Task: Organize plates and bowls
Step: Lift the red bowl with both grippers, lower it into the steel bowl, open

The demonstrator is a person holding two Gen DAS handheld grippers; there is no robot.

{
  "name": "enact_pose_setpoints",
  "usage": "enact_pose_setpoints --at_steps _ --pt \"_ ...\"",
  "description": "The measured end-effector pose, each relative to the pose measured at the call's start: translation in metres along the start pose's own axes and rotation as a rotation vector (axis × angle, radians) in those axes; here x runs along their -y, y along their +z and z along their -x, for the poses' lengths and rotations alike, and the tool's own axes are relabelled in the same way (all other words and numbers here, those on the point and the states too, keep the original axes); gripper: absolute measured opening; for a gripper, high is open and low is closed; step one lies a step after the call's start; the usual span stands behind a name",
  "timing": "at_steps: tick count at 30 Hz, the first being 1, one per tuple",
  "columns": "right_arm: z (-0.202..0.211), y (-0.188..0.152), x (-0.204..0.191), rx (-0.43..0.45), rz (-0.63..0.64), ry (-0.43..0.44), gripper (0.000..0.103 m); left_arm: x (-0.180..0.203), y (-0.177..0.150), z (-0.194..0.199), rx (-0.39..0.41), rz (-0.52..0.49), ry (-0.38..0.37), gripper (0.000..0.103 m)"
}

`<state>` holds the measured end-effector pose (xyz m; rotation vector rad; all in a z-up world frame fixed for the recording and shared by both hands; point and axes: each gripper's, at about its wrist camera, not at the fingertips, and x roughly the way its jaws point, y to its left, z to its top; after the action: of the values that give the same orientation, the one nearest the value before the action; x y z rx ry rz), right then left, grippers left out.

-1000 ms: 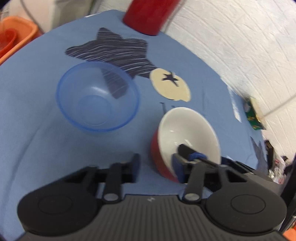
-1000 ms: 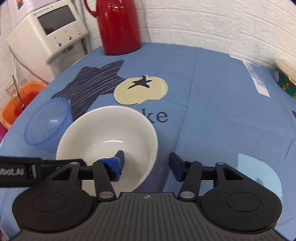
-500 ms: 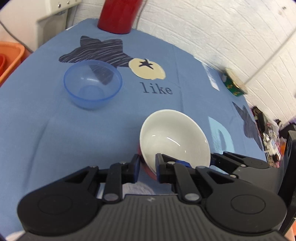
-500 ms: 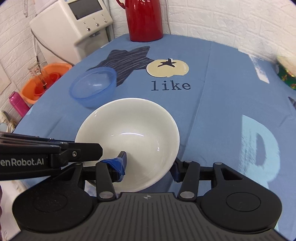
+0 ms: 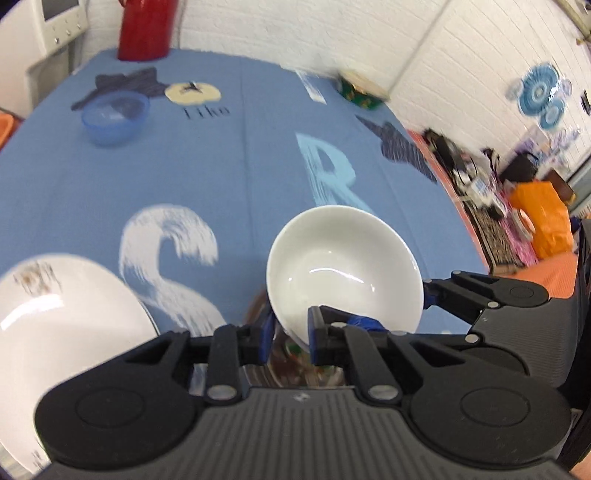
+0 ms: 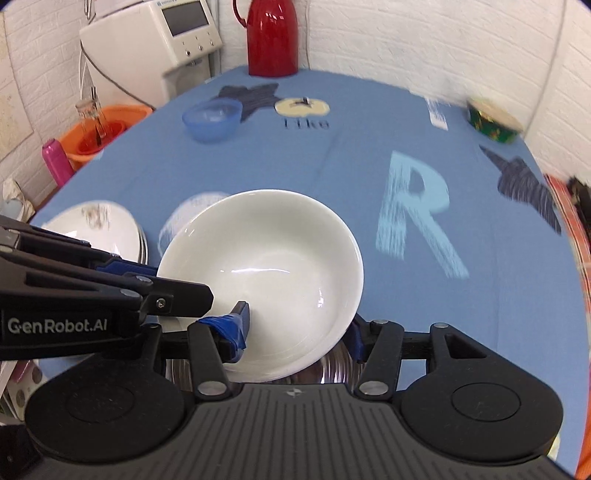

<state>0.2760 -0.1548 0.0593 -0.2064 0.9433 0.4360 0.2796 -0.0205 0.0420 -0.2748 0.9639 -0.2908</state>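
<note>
Both grippers have carried the white bowl (image 6: 273,273) near the plates (image 6: 107,229).

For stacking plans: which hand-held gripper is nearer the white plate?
Left hand-held gripper: it grips the white bowl beside the white plate; right hand-held gripper straddles its farther rim.

Plate (image 5: 55,325): cut by left edge in left view; partly behind the left gripper (image 6: 110,295) in right view.
Shiny vessel (image 6: 332,369) under bowl (image 6: 266,273): mostly hidden, kind unclear.
Bowl's outside: hidden.
Tin (image 5: 360,90): blurred, pattern unreadable.
Clutter (image 5: 480,177) past worktop (image 5: 221,166): smeared.
Jug (image 5: 144,26): top cut off.
</note>
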Motion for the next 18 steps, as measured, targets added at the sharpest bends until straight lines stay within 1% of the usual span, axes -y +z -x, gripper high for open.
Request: enact_pose_setpoints --at_steps 3,6,7,9,12,13,16,17,18 --pt "-0.008 -0.018 -0.001 -0.037 -0.018 0.013 0.039 0.001 -0.017 -0.010 -0.039 -0.007 0.001 0.007" --pt "-0.019 -0.025 0.002 -0.060 -0.045 0.036 0.039 -0.002 -0.025 -0.022 -0.062 -0.007 0.014 0.009" --pt "-0.022 -0.027 0.004 -0.070 -0.058 0.038 0.039 -0.004 -0.025 -0.027 -0.069 -0.007 0.012 0.011" --pt "-0.023 -0.027 0.005 -0.061 -0.058 0.034 0.039 -0.007 -0.024 -0.030 -0.068 0.006 0.000 0.012" --pt "-0.022 -0.027 0.006 -0.059 -0.062 0.030 0.038 -0.007 -0.023 -0.031 -0.060 -0.008 0.005 0.014" --pt "-0.021 -0.028 0.005 -0.061 -0.055 0.026 0.038 -0.008 -0.022 -0.032 -0.064 -0.007 -0.001 0.019" --pt "-0.020 -0.029 0.004 -0.067 -0.048 0.027 0.038 -0.010 -0.020 -0.028 -0.061 -0.002 -0.043 0.046" --pt "-0.019 -0.029 0.004 -0.065 -0.049 0.028 0.039 -0.008 -0.019 -0.025 -0.044 -0.012 -0.040 0.050" --pt "-0.019 -0.029 0.005 -0.063 -0.053 0.029 0.039 -0.006 -0.019 -0.021 -0.027 -0.028 -0.034 0.051"
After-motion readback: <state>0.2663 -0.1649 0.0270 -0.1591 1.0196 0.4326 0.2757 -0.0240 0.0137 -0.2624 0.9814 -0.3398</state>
